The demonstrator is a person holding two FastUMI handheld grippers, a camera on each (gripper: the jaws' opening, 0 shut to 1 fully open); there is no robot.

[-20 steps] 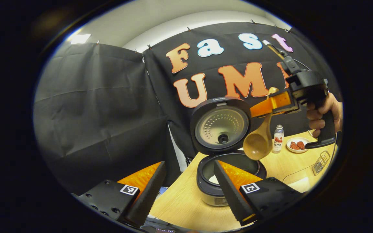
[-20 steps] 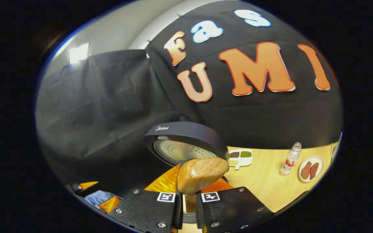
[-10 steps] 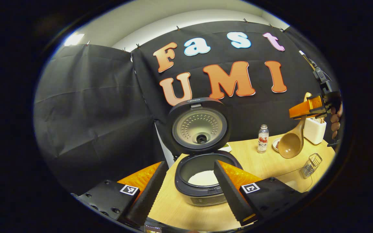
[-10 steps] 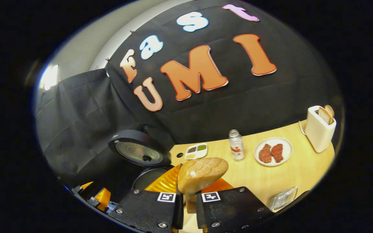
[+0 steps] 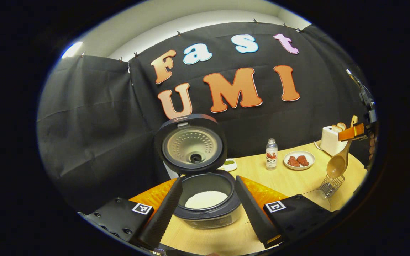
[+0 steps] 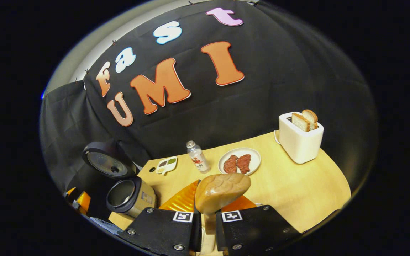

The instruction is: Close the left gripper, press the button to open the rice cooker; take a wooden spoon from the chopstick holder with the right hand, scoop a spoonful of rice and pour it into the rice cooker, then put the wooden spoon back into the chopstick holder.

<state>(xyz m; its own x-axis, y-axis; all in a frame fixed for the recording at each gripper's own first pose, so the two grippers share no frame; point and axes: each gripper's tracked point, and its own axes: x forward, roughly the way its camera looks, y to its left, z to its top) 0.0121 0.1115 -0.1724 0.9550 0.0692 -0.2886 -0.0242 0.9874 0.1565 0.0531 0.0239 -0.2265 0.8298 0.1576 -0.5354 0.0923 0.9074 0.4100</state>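
Rice cooker open, spoon held above the holder

On the surface (image 6: 297, 192) the rice cooker (image 5: 205, 202) stands lid-up with rice inside; left gripper (image 5: 208, 206) released before it; right gripper (image 6: 205, 222) clenched on the wooden spoon (image 6: 222, 190), bowl just above the chopstick holder (image 5: 331, 185).

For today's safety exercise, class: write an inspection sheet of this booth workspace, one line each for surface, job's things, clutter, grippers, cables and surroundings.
Surface: wooden table, bare in front of the toaster.
Job's things: rice cooker open, lid up, white rice inside; wooden spoon hanging bowl-down over the wire chopstick holder.
Clutter: bottle, plate of meat, toaster with bread, small sectioned dish.
Grippers: left gripper open, fingers either side of the cooker; right gripper shut on the spoon handle.
Cables: toaster cord behind the toaster.
Surroundings: black cloth wall.
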